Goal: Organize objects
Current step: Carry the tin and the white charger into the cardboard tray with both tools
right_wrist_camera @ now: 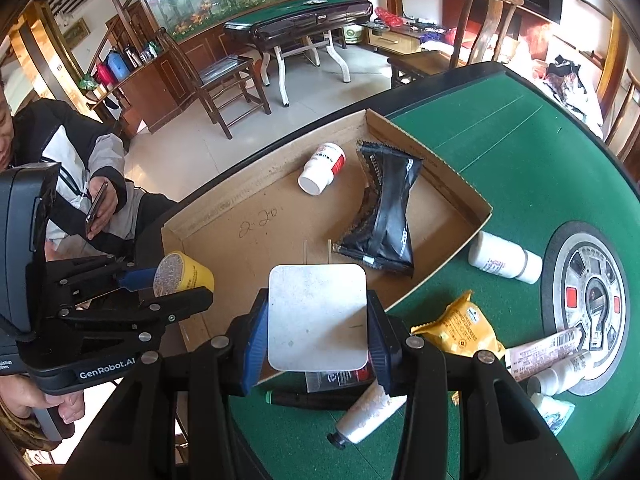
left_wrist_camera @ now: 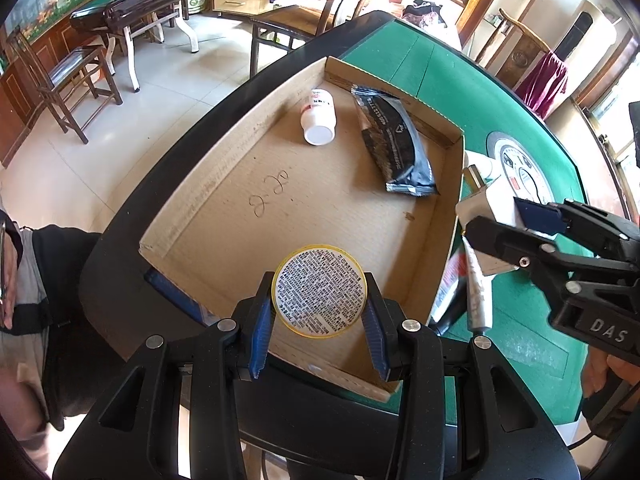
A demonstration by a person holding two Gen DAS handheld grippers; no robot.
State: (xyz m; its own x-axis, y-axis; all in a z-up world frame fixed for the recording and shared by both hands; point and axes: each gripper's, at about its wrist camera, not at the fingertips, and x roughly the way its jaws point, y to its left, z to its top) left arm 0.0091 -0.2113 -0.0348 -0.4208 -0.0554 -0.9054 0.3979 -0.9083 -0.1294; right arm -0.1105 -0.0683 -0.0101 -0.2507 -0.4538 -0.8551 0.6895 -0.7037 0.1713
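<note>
My left gripper [left_wrist_camera: 319, 280] is shut on a round yellow container [left_wrist_camera: 319, 295], whose printed underside faces the camera, above the near end of a shallow cardboard tray [left_wrist_camera: 240, 184]. My right gripper [right_wrist_camera: 318, 296] is shut on a white square-bottomed box [right_wrist_camera: 318, 318] over the tray's [right_wrist_camera: 240, 220] near right edge. Inside the tray lie a white pill bottle with a red label [left_wrist_camera: 319, 118] [right_wrist_camera: 322, 168] and a black packet [left_wrist_camera: 394, 140] [right_wrist_camera: 386, 216]. Each gripper also shows in the other's view, the right [left_wrist_camera: 508, 216] and the left [right_wrist_camera: 172, 286].
The tray sits on a green felt table [right_wrist_camera: 520, 168]. Beside it lie a white bottle [right_wrist_camera: 504, 261], a yellow snack packet [right_wrist_camera: 460, 328], a silver tube [right_wrist_camera: 368, 412], a black marker [right_wrist_camera: 304, 398] and more small bottles. A seated person [right_wrist_camera: 80, 160] holds a phone at the left.
</note>
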